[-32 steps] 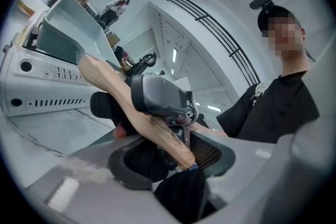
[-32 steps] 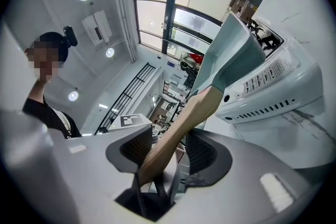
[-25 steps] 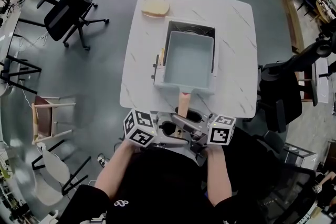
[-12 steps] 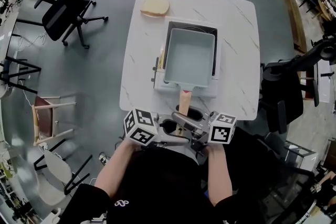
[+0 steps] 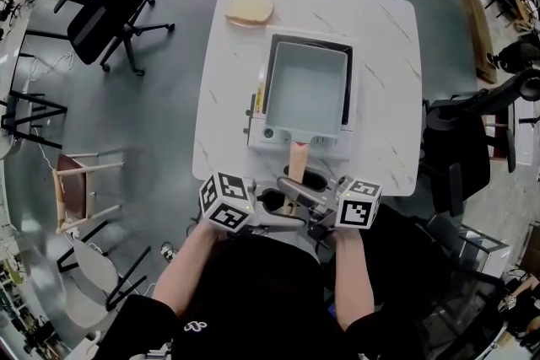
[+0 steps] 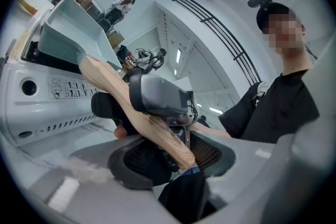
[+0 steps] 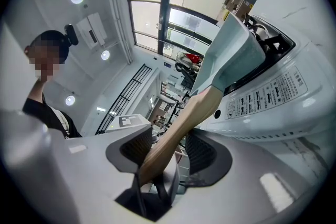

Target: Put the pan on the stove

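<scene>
A pale blue rectangular pan [image 5: 305,88] lies over the burner of a white table stove [image 5: 261,133]; I cannot tell whether it rests on the grate. Its wooden handle [image 5: 296,160] points toward me over the table's near edge. My left gripper [image 5: 277,202] and right gripper [image 5: 309,198] meet at the handle's end from either side. In the left gripper view the handle [image 6: 136,113] ends between the left gripper's [image 6: 176,157] pads, with a right finger [image 6: 157,94] across it. In the right gripper view the right gripper [image 7: 168,152] is shut on the handle [image 7: 184,123], below the pan [image 7: 231,55].
The stove stands mid-table on a white marble-look table [image 5: 388,55]. A slice of bread [image 5: 250,8] lies at the far left corner. Office chairs stand on the floor at the left [image 5: 110,13] and right [image 5: 460,147]. A person in black appears behind both grippers.
The pan has slid a little away from me, further onto the stove, and both grippers have followed it. Neither gripper's hold on the handle has changed.
</scene>
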The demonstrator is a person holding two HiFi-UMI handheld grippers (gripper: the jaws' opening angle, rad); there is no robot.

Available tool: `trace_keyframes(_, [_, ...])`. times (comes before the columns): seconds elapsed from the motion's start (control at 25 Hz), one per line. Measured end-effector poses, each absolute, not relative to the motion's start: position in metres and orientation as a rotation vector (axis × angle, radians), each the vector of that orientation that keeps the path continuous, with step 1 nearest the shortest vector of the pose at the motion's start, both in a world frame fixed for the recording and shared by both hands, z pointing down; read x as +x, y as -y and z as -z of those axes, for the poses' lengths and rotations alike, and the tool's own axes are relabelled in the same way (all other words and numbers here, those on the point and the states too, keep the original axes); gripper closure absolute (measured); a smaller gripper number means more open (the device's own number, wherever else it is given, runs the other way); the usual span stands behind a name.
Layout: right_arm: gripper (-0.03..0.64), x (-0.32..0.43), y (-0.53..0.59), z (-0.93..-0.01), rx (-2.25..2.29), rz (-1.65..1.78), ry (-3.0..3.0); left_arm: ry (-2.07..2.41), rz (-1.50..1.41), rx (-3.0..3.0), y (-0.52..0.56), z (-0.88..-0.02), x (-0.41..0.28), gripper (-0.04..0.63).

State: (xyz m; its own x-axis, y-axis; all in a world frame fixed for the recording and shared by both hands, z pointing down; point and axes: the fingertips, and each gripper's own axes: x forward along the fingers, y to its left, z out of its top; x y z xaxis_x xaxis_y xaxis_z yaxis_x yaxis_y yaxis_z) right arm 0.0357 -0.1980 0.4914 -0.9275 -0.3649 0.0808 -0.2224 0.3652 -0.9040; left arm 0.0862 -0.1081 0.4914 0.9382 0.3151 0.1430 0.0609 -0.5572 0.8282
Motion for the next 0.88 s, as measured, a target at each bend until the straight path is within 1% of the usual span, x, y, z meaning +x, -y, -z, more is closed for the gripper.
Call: trace_keyframes(0.88, [0.413, 0.039, 0.227, -0.501, -0.527, 1.637, -2.465, -0.250, -0.354, 2.127, 0.137, -0.501, 0.090, 0.376])
